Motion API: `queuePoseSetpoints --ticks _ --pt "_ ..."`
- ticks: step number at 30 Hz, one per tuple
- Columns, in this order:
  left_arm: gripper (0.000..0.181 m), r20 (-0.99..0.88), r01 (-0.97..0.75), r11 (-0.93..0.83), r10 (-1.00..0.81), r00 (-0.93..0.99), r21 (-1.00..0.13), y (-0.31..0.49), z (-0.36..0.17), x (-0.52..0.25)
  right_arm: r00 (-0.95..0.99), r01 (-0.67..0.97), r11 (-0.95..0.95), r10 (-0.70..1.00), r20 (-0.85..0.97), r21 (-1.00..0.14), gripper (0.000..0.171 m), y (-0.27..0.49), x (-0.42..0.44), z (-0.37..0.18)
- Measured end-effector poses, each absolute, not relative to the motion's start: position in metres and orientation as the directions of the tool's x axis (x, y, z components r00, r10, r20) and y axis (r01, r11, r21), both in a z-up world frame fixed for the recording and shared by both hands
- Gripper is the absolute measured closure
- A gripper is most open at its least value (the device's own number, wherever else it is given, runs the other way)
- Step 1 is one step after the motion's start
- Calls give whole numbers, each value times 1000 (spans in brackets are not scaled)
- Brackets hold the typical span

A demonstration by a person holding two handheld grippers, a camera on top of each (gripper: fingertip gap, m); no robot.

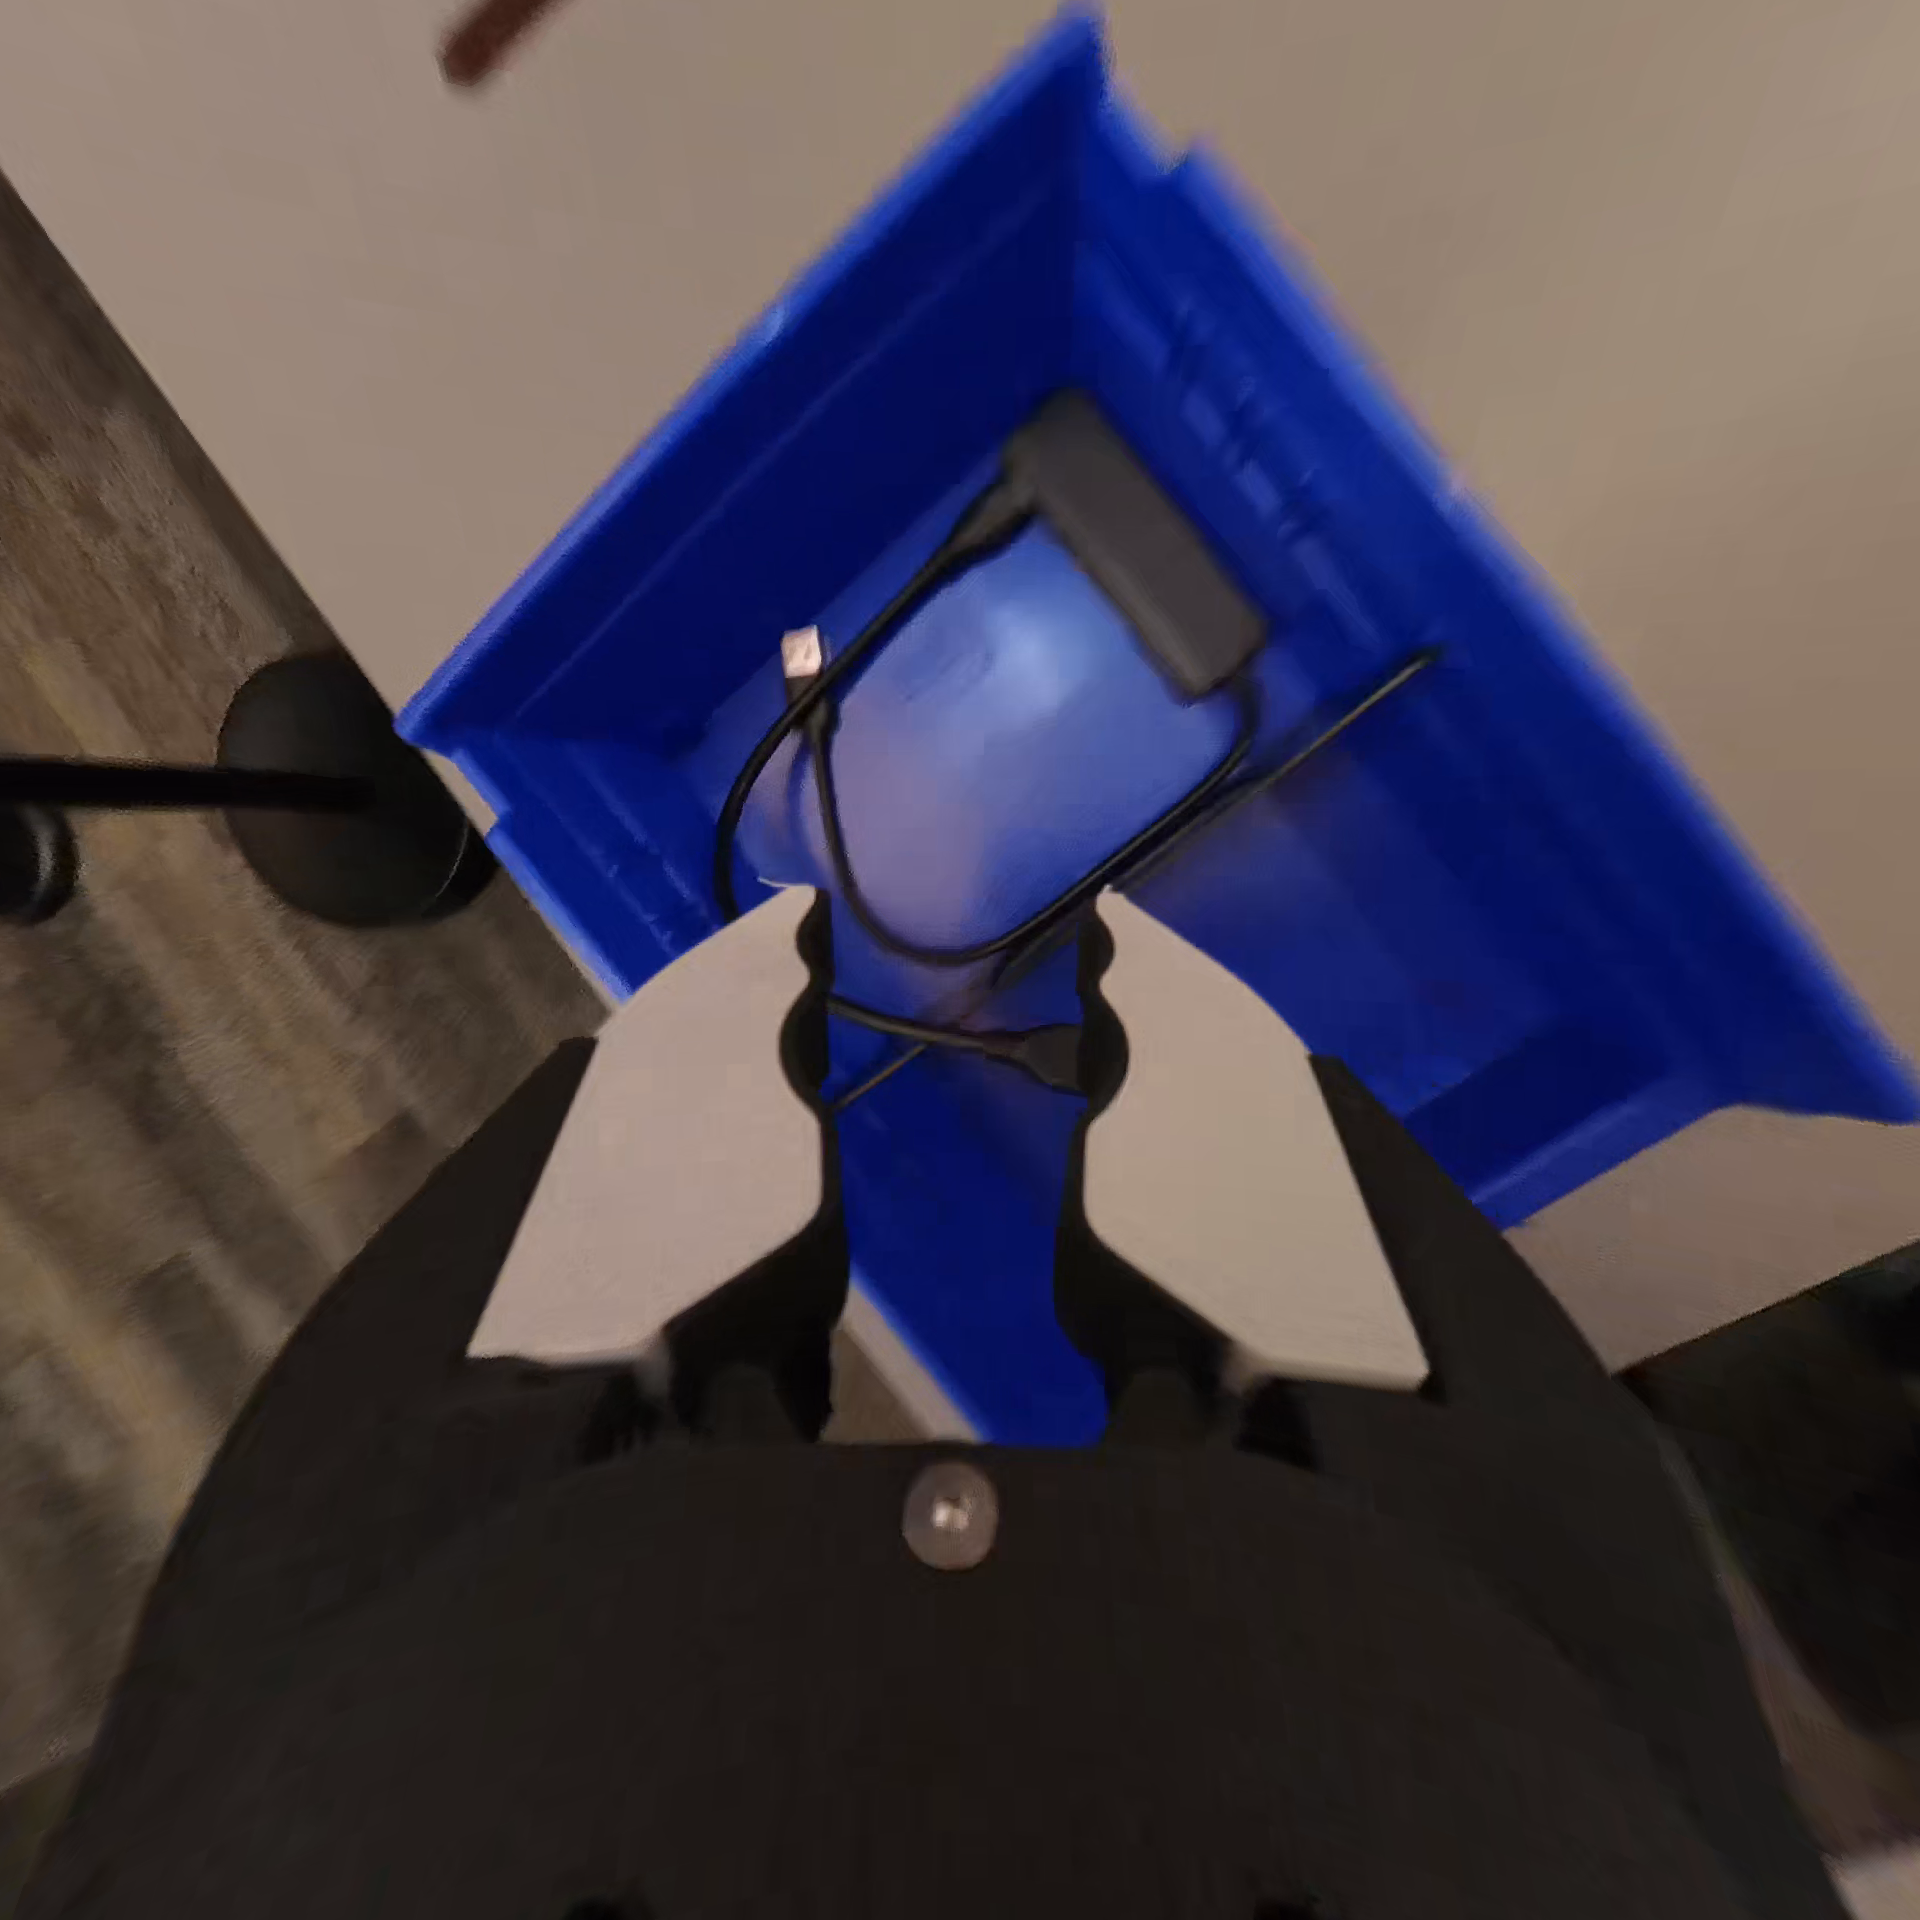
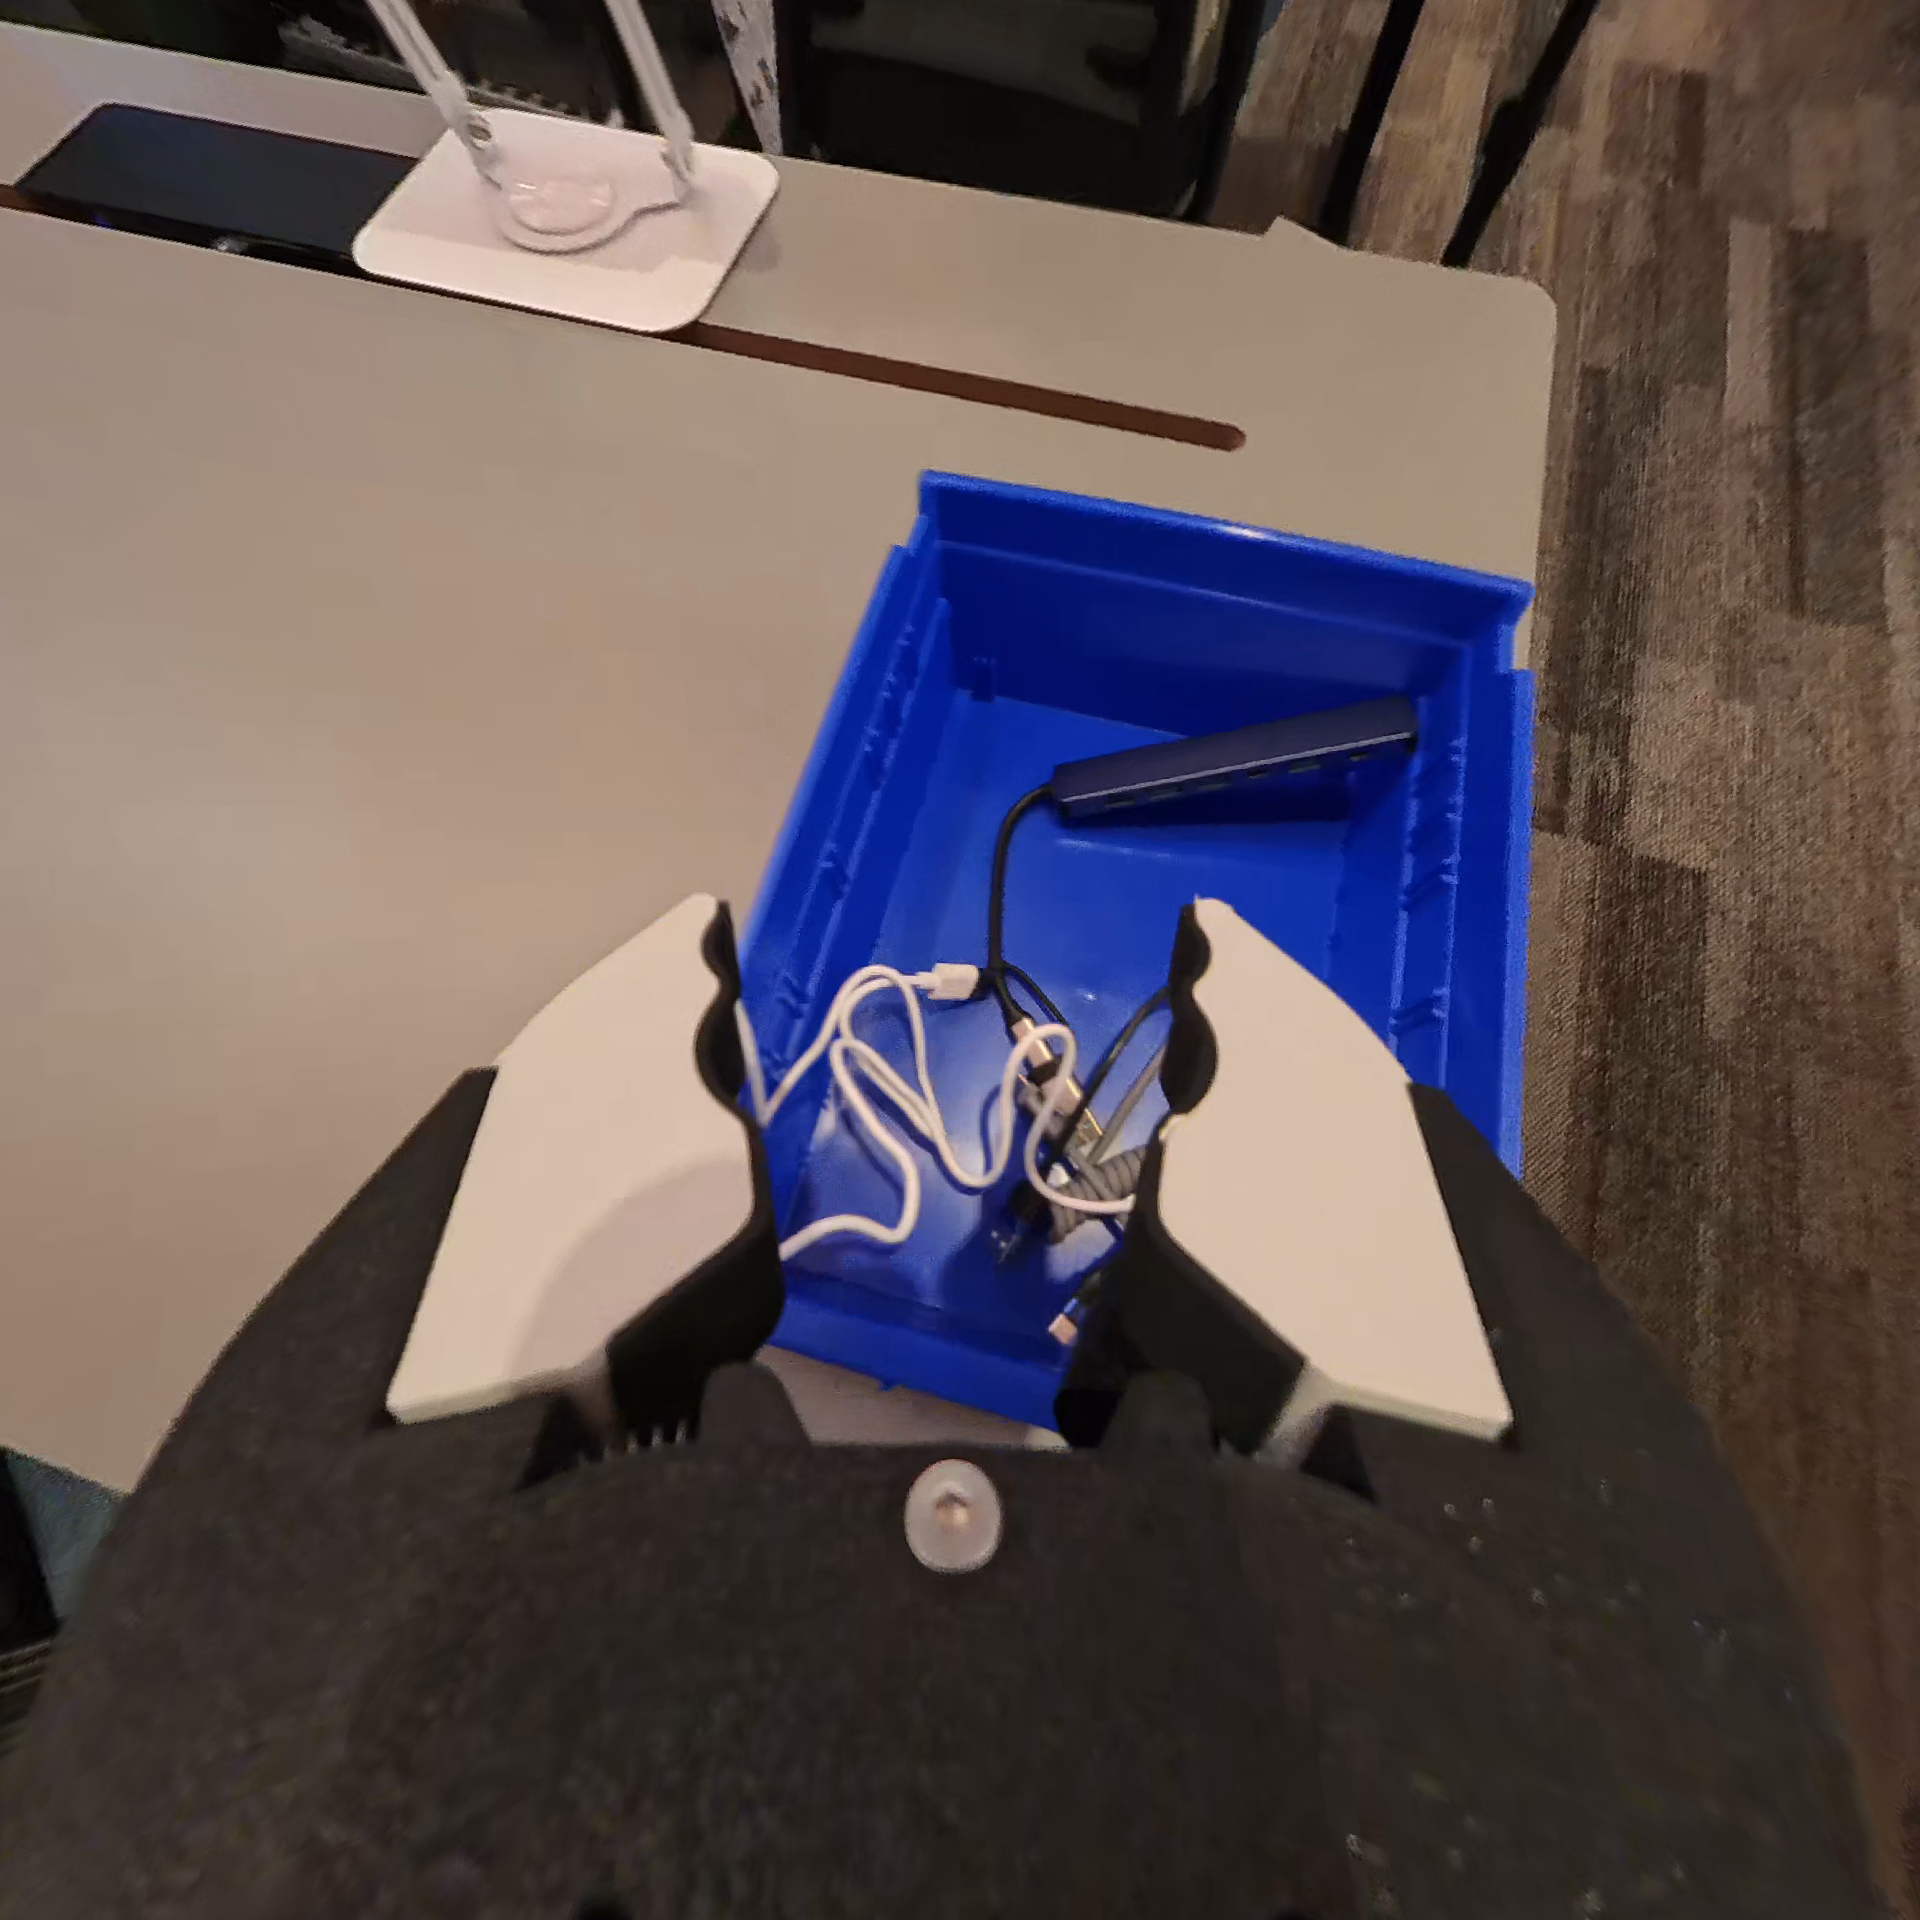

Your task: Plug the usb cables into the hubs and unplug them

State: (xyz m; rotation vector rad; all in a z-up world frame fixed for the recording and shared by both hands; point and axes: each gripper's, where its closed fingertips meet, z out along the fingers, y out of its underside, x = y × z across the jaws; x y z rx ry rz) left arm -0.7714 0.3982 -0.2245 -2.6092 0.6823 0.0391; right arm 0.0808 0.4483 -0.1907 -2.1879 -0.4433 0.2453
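In the left wrist view a blue bin (image 1: 1455,831) holds a dark USB hub (image 1: 1132,551) and a looped black cable (image 1: 769,790) with a silver plug (image 1: 802,655). My left gripper (image 1: 951,925) is open above the bin's near end, and the cable shows between its fingers below them. The view is blurred. In the right wrist view a blue bin (image 2: 1174,613) holds a dark blue hub (image 2: 1236,764), a white cable (image 2: 883,1091), a grey braided cable (image 2: 1091,1195) and black cables. My right gripper (image 2: 954,914) is open and empty above that tangle.
The bin stands at the right edge of a grey table (image 2: 416,623), with carpet (image 2: 1714,623) beyond. A white stand base (image 2: 566,223) and a dark flat device (image 2: 208,177) sit at the table's far side, behind a brown slot (image 2: 987,395). A black chair base (image 1: 343,790) stands on the floor. Some 85 cm of space lies between my two pairs of fingers.
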Motion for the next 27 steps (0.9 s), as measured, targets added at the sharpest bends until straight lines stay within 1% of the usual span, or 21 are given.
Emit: queuePoseSetpoints --ticks 2,4,7,9,12,16,18,20,22,23,25,27 --pt "137 -168 -500 -830 -472 866 -248 405 -247 -788 904 250 -548 427 -10 -798 94 442 68 -184" --pt "138 -159 -459 -879 -438 885 -130 411 -264 -800 895 273 -536 447 5 -799 95 436 58 -180" --pt "139 -176 -403 -915 -393 902 -20 417 -278 -812 881 305 -522 472 29 -797 96 428 46 -176" --pt "139 -231 -387 -921 -385 894 40 420 -285 -820 875 314 -507 483 37 -803 97 425 40 -172" --pt "139 -316 -394 -910 -415 853 131 423 -295 -830 863 313 -478 505 35 -821 100 421 31 -165" --pt "139 -377 -409 -873 -485 789 267 423 -311 -840 853 326 -456 519 50 -828 102 419 26 -161" --pt "140 -401 -412 -855 -513 759 315 424 -320 -846 850 330 -445 524 56 -832 102 417 24 -159" --pt "153 -413 -424 -831 -549 726 359 426 -330 -848 847 326 -438 529 53 -838 103 415 23 -158" --pt "177 -430 -426 -802 -588 685 419 426 -337 -853 846 327 -434 530 56 -840 102 413 22 -158" --pt "178 -436 -436 -793 -602 669 427 427 -338 -855 846 329 -431 531 59 -840 102 412 22 -158" --pt "181 -450 -429 -813 -578 681 394 430 -334 -853 843 331 -431 534 58 -839 103 409 22 -158" --pt "181 -447 -438 -842 -539 714 316 433 -323 -848 838 331 -435 543 49 -837 104 405 21 -158"
